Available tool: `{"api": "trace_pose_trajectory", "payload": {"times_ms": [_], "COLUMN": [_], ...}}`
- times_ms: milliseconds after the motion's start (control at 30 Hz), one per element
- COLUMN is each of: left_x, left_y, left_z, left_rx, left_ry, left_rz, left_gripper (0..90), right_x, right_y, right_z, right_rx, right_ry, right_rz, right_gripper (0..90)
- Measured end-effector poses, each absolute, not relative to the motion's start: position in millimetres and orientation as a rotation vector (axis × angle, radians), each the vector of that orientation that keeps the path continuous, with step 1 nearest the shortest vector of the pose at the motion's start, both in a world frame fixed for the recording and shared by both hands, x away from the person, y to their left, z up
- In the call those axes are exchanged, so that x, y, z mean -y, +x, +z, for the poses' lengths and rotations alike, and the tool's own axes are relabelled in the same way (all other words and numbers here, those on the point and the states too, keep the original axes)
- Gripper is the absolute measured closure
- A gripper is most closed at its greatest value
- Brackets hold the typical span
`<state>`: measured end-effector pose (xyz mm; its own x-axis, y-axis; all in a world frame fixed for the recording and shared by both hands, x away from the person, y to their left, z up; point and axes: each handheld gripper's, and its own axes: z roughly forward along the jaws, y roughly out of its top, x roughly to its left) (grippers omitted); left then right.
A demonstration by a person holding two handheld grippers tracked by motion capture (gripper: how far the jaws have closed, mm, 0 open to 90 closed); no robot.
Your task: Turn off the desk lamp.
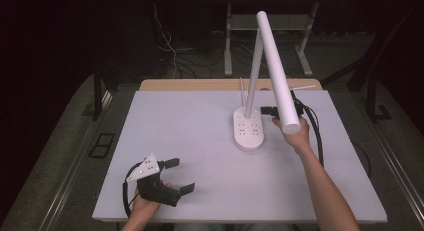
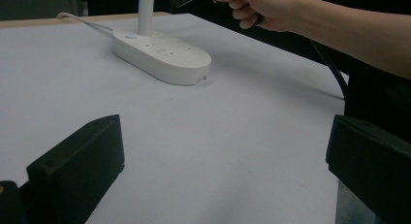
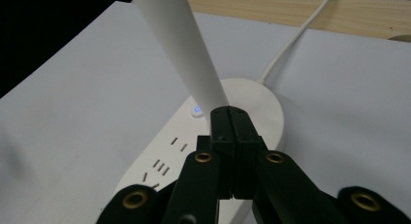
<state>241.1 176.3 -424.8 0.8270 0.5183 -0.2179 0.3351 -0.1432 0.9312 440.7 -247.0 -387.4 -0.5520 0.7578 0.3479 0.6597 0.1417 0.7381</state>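
- Nearest the high camera, the left gripper [image 1: 184, 175] sat by the near-left corner of the table [image 1: 190, 121], a hand wrapped around its black body and the grey plate on top.
- Its jaws stood wide apart and held nothing; in the left gripper view only bare white table lay between them.
- Over on the right, the right hand [image 1: 295, 136] carried the right gripper [image 1: 264, 111] above the table, just beside the lamp [image 1: 250, 128].
- Those jaws were pressed flat together, pad against pad, with nothing caught between them; the right gripper view showed them closed [image 3: 231, 118] right over the lamp's base.
- From there, the closed tips sat just below the stem [image 3: 181, 44], near the small blue-lit button [image 3: 197, 109]; whether they touched the base could not be told.
- The lamp stood right of the table's middle, nearer the far edge, its oval white base flat on the surface.
- Socket slots marked the top of that base.
- Its stem rose upright with a slight lean, and the long white tube head [image 1: 277, 71] slanted down toward the right hand, its round end hanging over the wrist.
- A white cord [image 3: 291, 44] ran from the back of the base toward the far edge.
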Motion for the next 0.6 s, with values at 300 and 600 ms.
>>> {"api": "trace_pose_trajectory", "payload": {"times_ms": [300,600], "left_x": [-177,-176], "left_y": [242,242], "left_z": [-425,-425], "left_rx": [-0.663,-0.666], "left_ry": [1.756,1.754], "left_rz": [0.182,0.184], "left_gripper": [0.0,0.0], "right_x": [253,258], "right_y": [418,382], "right_z": [-376,-365], "right_rx": [-2.298,-2.261], "right_ry": [1.387,1.373], "right_rz": [1.414,1.437], "right_gripper": [80.7,35.5]}}
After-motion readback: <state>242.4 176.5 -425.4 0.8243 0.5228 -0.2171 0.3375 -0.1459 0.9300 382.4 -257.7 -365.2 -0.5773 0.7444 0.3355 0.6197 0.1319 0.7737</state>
